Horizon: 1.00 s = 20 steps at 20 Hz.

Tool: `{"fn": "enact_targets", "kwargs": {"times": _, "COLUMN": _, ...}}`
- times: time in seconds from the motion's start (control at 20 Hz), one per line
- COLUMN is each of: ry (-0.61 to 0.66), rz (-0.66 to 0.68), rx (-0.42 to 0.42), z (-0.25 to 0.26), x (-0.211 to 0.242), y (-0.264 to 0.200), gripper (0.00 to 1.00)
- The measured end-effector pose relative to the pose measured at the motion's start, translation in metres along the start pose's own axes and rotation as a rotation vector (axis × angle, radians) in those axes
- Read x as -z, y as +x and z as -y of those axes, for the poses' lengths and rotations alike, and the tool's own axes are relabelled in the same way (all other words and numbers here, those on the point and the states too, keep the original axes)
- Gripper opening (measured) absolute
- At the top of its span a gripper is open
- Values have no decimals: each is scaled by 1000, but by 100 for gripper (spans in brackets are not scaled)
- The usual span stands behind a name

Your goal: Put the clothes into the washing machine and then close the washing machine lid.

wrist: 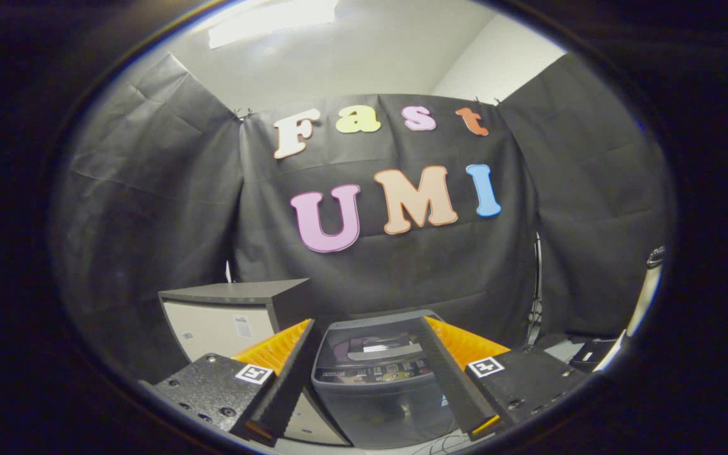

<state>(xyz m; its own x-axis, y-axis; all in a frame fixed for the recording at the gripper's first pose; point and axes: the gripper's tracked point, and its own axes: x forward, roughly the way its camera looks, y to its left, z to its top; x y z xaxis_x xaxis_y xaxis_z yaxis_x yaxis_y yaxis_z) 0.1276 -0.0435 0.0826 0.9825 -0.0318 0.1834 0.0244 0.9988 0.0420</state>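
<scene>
Black cloth walls the booth; a grey cabinet point(231, 316) stands beside a small washer point(380, 385). We hold the claw point(370, 341) released, fingers spread, with the washer between and beyond them. Its lid point(380, 344) appears down, dark and glossy. We see no clothes, so this fits loading ahead or lid closed after.
</scene>
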Motion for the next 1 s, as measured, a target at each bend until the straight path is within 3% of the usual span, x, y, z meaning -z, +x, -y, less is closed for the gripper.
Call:
{"fn": "enact_targets", "kwargs": {"times": 0.2, "ry": -94, "rz": 8, "rx": 6, "z": -15, "x": 8, "y": -3, "gripper": 97}}
{"fn": "enact_targets", "kwargs": {"times": 0.5, "ry": -32, "rz": 41, "rx": 15, "z": -22, "x": -2, "y": -1, "gripper": 97}}
{"fn": "enact_targets", "kwargs": {"times": 1.0, "ry": -99, "rz": -18, "rx": 6, "z": -24, "x": 18, "y": 12, "gripper": 97}}
